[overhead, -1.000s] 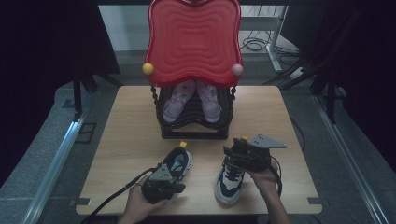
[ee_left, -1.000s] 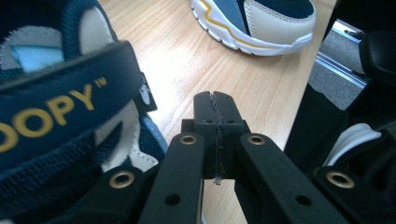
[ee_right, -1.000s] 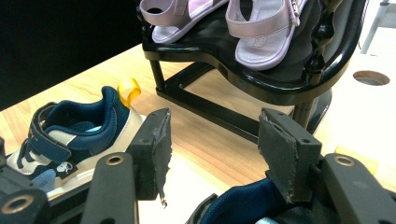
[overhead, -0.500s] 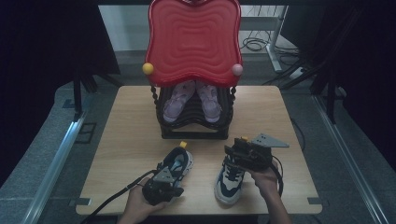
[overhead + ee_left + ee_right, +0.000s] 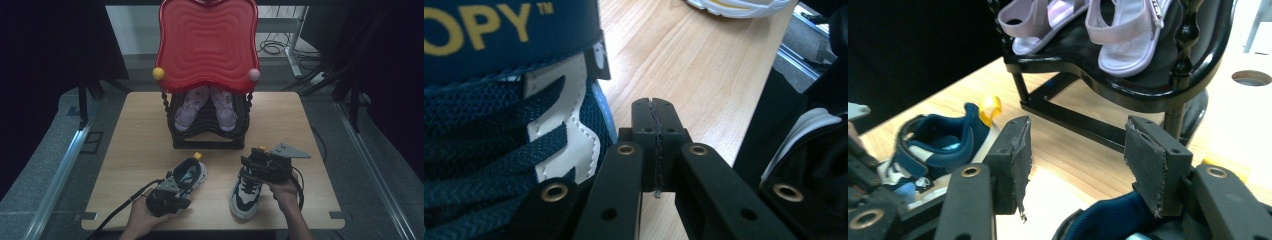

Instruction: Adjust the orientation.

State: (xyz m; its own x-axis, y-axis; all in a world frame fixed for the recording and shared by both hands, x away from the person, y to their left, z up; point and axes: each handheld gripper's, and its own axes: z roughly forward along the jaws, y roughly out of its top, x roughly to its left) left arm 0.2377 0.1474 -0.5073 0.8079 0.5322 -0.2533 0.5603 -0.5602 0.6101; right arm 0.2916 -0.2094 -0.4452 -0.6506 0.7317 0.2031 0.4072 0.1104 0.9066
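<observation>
Left sneaker [image 5: 499, 150] cropped by frame edge

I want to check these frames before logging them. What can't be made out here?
- High view: the left gripper tips, hidden by its own body over the left sneaker.
- Left gripper view: the sneaker's printed word, cut off by the frame edge.
- High view: the sandals' heels, hidden under the red tray.

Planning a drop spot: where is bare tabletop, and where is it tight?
Bare table lies left of the black rack, and again right of it toward the far right corner. A narrow strip runs between the left sneaker and right sneaker. Crowded: the near edge, where both hands, grippers and sneakers sit.
</observation>
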